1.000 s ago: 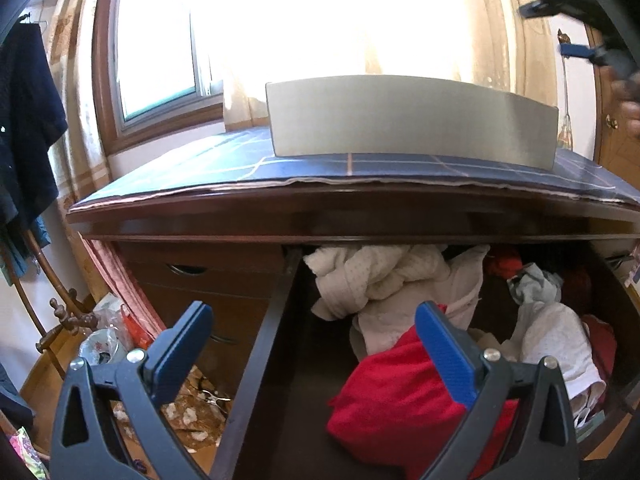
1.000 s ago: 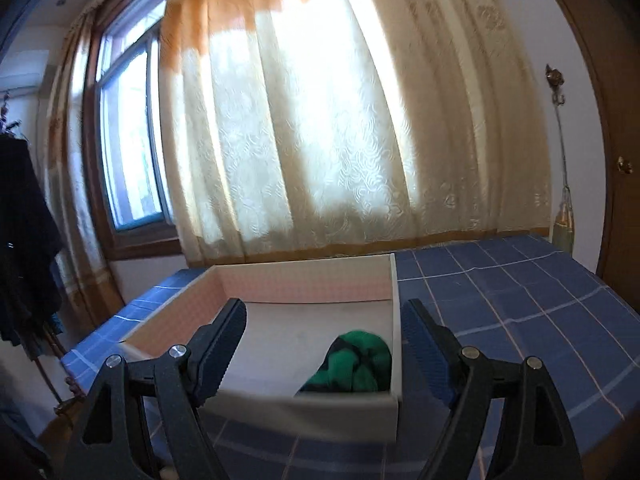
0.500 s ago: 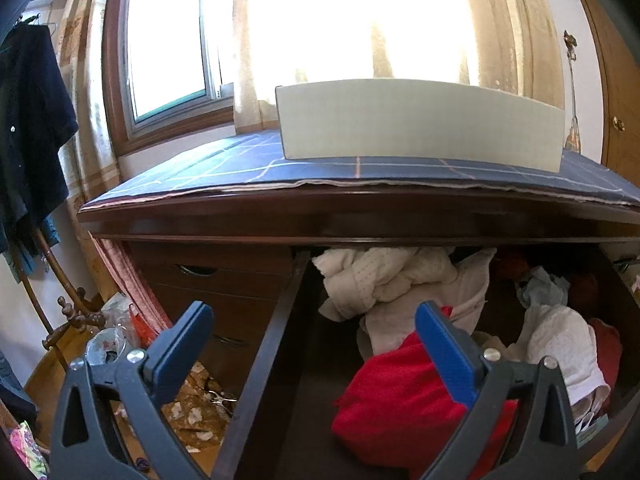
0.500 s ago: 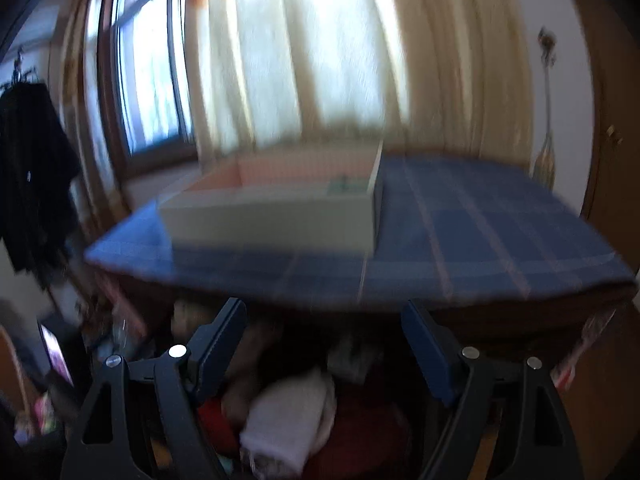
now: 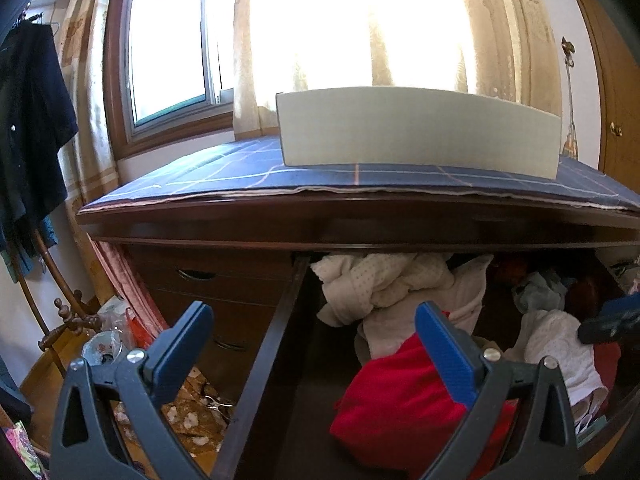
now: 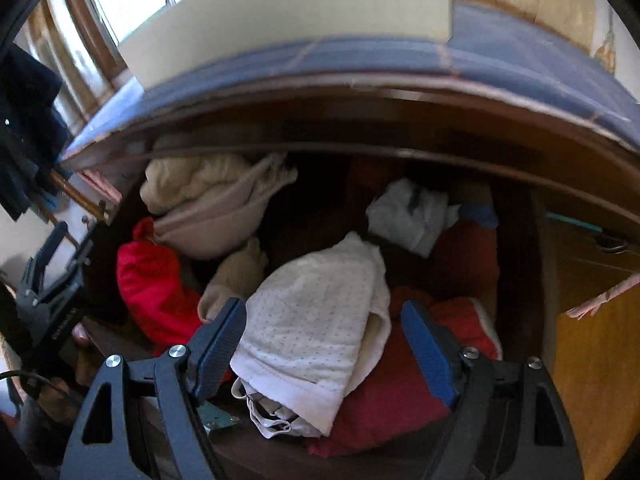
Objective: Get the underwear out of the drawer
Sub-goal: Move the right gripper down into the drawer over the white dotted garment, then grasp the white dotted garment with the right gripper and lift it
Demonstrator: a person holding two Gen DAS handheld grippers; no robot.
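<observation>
The dark wooden drawer (image 5: 264, 356) is pulled open and full of crumpled clothes. In the right wrist view a white dotted garment (image 6: 316, 320) lies on red cloth (image 6: 400, 392), right in front of my open, empty right gripper (image 6: 324, 340), whose fingers straddle its near end. A red garment (image 5: 400, 404) and cream dotted clothes (image 5: 384, 284) fill the left part. My left gripper (image 5: 316, 344) is open and empty, above the drawer's left wall. The right gripper's tip also shows in the left wrist view (image 5: 612, 318).
A white open box (image 5: 416, 132) stands on the blue checked cloth (image 5: 240, 172) covering the dresser top, above the drawer. Closed drawers (image 5: 224, 280) are at the left. A coat rack with dark clothes (image 5: 28, 128) and floor clutter (image 5: 188, 408) lie further left.
My right gripper has dropped from above the white box down to the open drawer, now over the white dotted garment. My left gripper has barely moved.
</observation>
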